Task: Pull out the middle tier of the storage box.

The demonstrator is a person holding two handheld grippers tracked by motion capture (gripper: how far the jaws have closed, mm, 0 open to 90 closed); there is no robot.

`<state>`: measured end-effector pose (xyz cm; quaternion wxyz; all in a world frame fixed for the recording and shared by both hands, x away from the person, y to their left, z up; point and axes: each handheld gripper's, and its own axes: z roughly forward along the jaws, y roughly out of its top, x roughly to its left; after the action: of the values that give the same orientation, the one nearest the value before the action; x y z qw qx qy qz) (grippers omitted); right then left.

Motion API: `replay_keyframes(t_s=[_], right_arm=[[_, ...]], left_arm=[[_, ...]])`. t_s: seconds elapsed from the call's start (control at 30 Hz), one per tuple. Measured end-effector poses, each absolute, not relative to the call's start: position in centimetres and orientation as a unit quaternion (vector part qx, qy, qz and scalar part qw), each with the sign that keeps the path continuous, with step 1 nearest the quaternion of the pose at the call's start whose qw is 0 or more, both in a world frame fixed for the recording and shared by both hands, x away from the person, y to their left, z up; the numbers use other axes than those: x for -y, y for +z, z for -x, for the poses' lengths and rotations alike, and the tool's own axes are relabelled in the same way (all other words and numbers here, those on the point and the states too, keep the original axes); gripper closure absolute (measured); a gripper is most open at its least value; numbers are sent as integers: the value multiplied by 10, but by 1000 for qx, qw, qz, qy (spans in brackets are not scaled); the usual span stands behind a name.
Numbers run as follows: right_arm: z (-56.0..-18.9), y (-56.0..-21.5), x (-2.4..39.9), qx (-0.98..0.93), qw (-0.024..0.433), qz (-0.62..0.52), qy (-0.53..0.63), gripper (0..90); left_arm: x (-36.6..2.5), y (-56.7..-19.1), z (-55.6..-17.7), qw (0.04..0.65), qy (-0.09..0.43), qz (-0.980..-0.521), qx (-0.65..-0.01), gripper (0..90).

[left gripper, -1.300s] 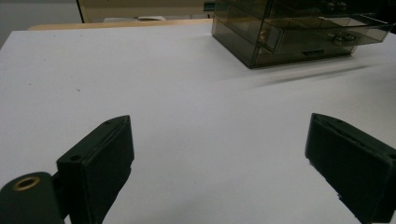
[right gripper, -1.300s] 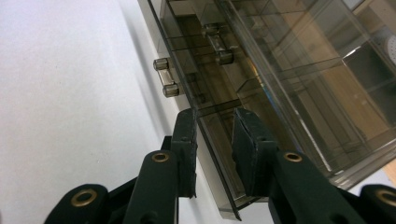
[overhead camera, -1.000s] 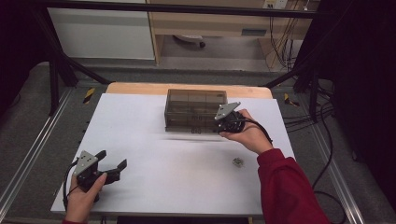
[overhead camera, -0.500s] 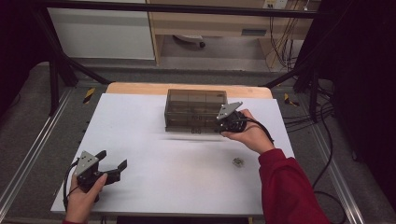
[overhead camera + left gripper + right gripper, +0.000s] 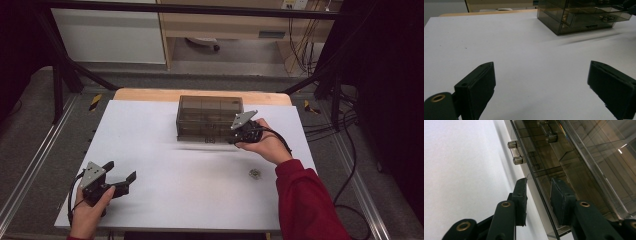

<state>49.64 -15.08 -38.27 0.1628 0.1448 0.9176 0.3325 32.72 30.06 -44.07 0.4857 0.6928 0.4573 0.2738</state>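
High view: smoky, see-through drawer box (image 5: 207, 118), rectangular, closed.

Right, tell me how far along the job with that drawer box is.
Done: one drawer of the smoky clear plastic drawer box stands slightly pulled out. In hand: the right tool is at the box's front, jaws either side of a clear panel edge, a gap showing. Left: the small metallic piece lies untouched on the white table; the left tool waits open.
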Motion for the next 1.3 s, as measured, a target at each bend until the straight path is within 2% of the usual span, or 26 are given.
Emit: replay_keyframes(t_s=[1.3], right_arm=[[-509, -405, 146, -923, 137, -131, 334, 704]], left_arm=[[-298, -442, -329, 482, 269, -700, -453, 83]])
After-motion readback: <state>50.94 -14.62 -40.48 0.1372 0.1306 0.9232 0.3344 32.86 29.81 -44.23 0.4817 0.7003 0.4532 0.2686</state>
